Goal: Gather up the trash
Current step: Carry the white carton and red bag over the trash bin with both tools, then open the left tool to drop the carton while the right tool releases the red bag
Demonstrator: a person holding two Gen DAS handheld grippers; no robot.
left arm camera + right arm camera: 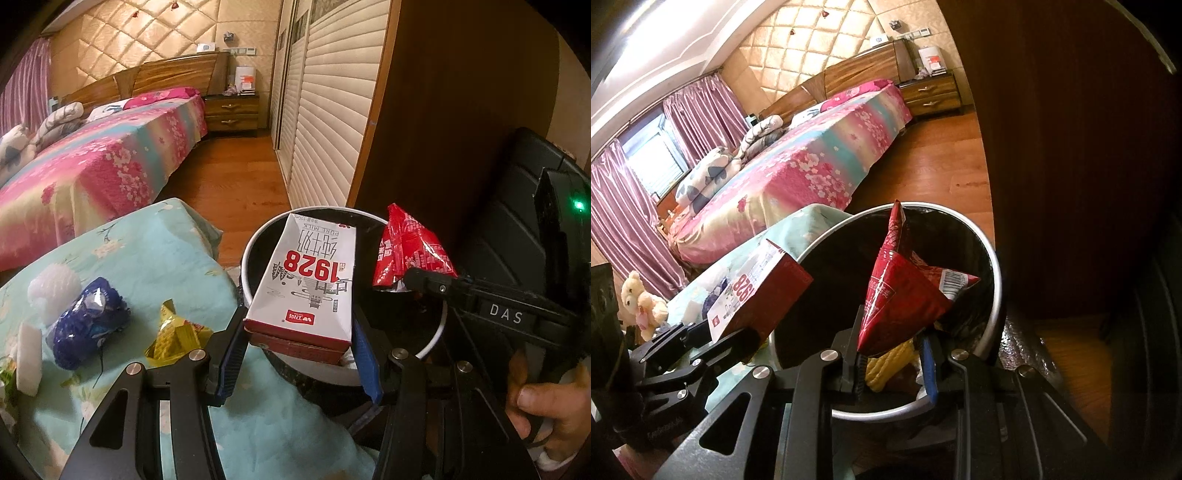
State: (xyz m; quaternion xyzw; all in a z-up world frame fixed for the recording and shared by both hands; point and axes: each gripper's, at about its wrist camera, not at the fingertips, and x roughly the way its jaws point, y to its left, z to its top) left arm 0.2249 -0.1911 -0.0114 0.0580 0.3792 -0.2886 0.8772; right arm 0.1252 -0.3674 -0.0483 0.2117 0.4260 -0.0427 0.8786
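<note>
My left gripper (301, 354) is shut on a white and red milk carton (306, 284) marked 1928 and holds it over the round bin (436, 332) with a white rim and black liner. My right gripper (892, 356) is shut on a red snack wrapper (901, 295) above the same bin (993, 302); the wrapper also shows in the left wrist view (410, 247). The carton shows at the left of the right wrist view (757, 295). Yellow trash (886, 363) lies inside the bin.
A teal floral cloth (155, 258) beside the bin carries a blue wrapper (85, 325), a yellow wrapper (173, 332), a white foam net (53, 288) and a white block (27, 358). A bed (92, 166), a dark wardrobe (454, 110) and wooden floor (236, 173) surround it.
</note>
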